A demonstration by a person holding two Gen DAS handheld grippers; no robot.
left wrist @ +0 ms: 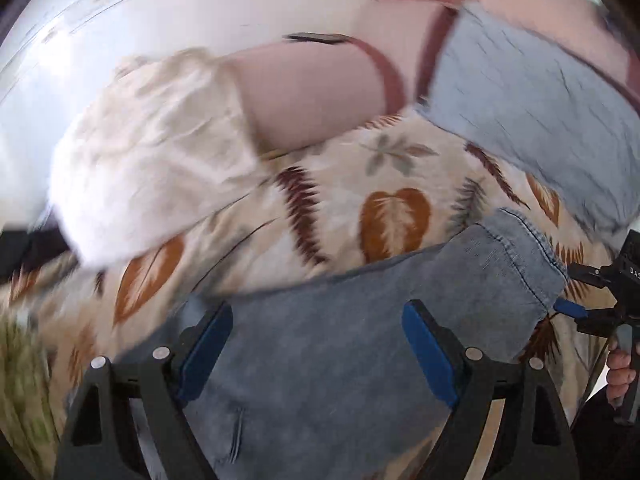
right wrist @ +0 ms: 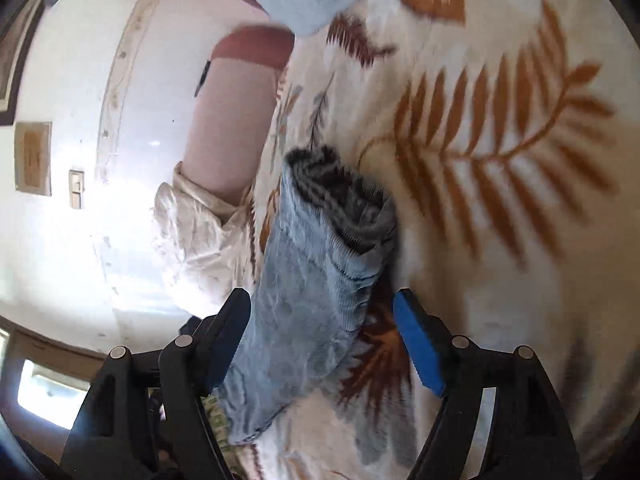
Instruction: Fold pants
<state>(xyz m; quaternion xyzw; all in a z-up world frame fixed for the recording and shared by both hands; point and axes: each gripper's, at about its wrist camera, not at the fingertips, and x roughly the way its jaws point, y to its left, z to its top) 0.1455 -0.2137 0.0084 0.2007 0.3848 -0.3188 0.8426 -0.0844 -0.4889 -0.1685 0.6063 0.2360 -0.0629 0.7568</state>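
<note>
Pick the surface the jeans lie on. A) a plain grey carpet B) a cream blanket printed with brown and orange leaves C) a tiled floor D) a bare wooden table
B: the jeans rest on the leaf-print blanket, its fern fronds plain in the right wrist view.

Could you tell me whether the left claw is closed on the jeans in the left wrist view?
No, the left claw stands wide open, its blue pads spread apart over the jeans without pinching the fabric.

Faded blue denim pants [left wrist: 360, 340] lie on a leaf-printed cream bedspread [left wrist: 344, 184]. Behind them rest a pink bolster pillow [left wrist: 312, 96], a crumpled white cloth [left wrist: 152, 152] to its left, and a pale blue pillow [left wrist: 532, 96] to its right.
</note>
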